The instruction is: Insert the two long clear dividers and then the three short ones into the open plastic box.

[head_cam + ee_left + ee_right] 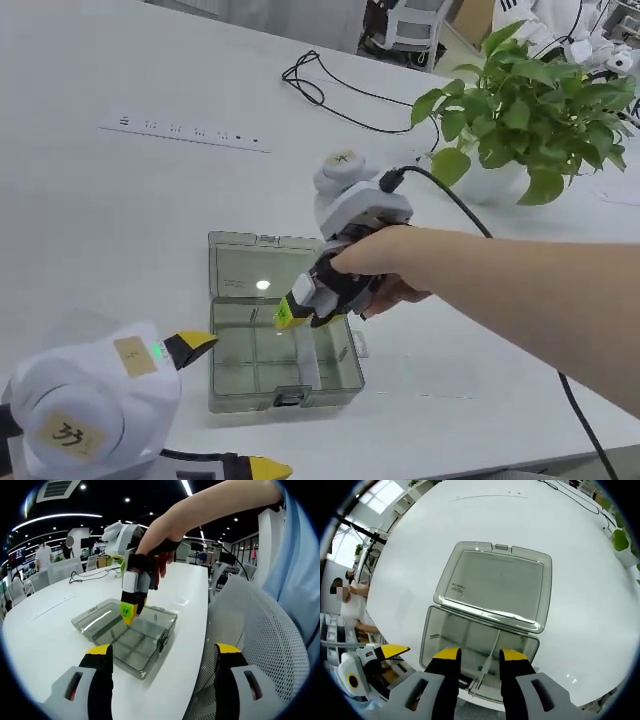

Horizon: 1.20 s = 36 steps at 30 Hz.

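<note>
Head view: right tool held low over the open plastic box on the white bench.
Its jaws stand a little apart, either side of an upright clear divider in the box's right half, not pressed against it. Left tool hangs near the box's front-left corner, jaws wide, holding nothing. The lid lies flat behind.

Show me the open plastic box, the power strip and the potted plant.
open plastic box (240, 265), head view, middle of its lid.
power strip (185, 133), head view, middle of its top.
potted plant (530, 110), head view, its leaves.
</note>
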{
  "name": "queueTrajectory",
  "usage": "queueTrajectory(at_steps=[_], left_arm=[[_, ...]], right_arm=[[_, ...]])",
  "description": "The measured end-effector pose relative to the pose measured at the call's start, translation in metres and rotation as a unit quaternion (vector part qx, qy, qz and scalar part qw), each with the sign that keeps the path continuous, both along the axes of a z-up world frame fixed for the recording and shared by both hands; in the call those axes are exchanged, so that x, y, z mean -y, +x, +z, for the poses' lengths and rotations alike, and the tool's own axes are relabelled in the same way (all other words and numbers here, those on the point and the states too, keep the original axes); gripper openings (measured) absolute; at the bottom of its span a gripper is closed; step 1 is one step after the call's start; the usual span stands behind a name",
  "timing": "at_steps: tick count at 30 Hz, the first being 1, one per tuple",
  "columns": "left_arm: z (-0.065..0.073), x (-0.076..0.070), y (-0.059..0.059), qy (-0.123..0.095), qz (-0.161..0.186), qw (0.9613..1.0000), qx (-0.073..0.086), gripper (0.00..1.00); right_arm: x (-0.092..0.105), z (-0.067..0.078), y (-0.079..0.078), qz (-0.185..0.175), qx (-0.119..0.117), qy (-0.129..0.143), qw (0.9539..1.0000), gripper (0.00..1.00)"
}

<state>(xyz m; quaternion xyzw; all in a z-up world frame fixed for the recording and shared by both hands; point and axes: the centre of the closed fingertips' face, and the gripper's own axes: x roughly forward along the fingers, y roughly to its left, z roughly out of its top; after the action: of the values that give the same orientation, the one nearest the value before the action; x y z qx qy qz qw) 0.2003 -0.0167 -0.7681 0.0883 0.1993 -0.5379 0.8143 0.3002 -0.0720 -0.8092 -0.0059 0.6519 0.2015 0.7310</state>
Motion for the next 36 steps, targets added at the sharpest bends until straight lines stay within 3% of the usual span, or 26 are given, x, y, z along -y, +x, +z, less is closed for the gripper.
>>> queueTrajectory(at_steps=[4,7,11,12,16,17,18,21,22,25,27,28,32,33,35,36], left_arm=[[0.001,0.001,-0.001,0.002,-0.001,1.0,0.004,0.84],[0.004,0.002,-0.002,0.003,-0.001,1.0,0.006,0.84],[0.006,0.001,-0.002,0.007,0.0,0.9999,0.01,0.84],[0.007,0.001,-0.002,0.007,0.0,0.9999,0.012,0.84],[0.009,0.001,-0.003,0.009,0.003,0.9998,0.015,0.84],[0.009,0.0,-0.003,0.011,0.005,0.9998,0.014,0.84],[0.009,0.0,-0.003,0.012,0.005,0.9998,0.015,0.84],[0.009,0.0,-0.004,0.012,0.009,0.9998,0.013,0.84],[0.009,0.0,-0.004,0.011,0.01,0.9998,0.012,0.84],[0.009,-0.001,-0.003,0.011,0.015,0.9998,0.009,0.84],[0.009,-0.001,-0.003,0.012,0.018,0.9997,0.009,0.84],[0.009,-0.001,-0.002,0.013,0.019,0.9997,0.009,0.84],[0.01,-0.002,-0.001,0.014,0.025,0.9996,0.007,0.84],[0.011,-0.002,0.0,0.014,0.027,0.9995,0.006,0.84],[0.011,-0.002,0.001,0.013,0.031,0.9994,0.003,0.84],[0.012,-0.002,0.001,0.012,0.033,0.9994,0.003,0.84]], right_arm=[[-0.004,0.009,0.007,-0.002,0.018,0.013,0.9997,0.37],[-0.007,0.017,0.018,0.006,0.054,0.023,0.9982,0.45],[-0.014,0.026,0.011,0.016,0.077,0.033,0.9964,0.53],[-0.015,0.027,0.013,0.019,0.097,0.033,0.9945,0.56],[-0.016,0.032,0.014,0.032,0.131,0.038,0.9901,0.7],[-0.017,0.033,0.017,0.042,0.15,0.043,0.9868,0.73],[-0.014,0.033,0.014,0.038,0.147,0.037,0.9876,0.77],[-0.009,0.032,0.02,0.049,0.172,0.037,0.9831,0.88],[-0.01,0.033,0.023,0.054,0.189,0.039,0.9797,0.92],[-0.007,0.033,0.02,0.071,0.205,0.032,0.9757,0.99],[-0.001,0.03,0.017,0.084,0.199,0.013,0.9764,1.0],[-0.002,0.03,0.019,0.095,0.206,0.021,0.9738,1.0],[0.002,0.03,0.025,0.09,0.214,0.037,0.9719,1.0],[-0.001,0.032,0.026,0.096,0.223,0.048,0.9688,1.0],[0.002,0.033,0.026,0.096,0.228,0.048,0.9677,1.0],[0.0,0.035,0.029,0.103,0.241,0.057,0.9634,1.0]])
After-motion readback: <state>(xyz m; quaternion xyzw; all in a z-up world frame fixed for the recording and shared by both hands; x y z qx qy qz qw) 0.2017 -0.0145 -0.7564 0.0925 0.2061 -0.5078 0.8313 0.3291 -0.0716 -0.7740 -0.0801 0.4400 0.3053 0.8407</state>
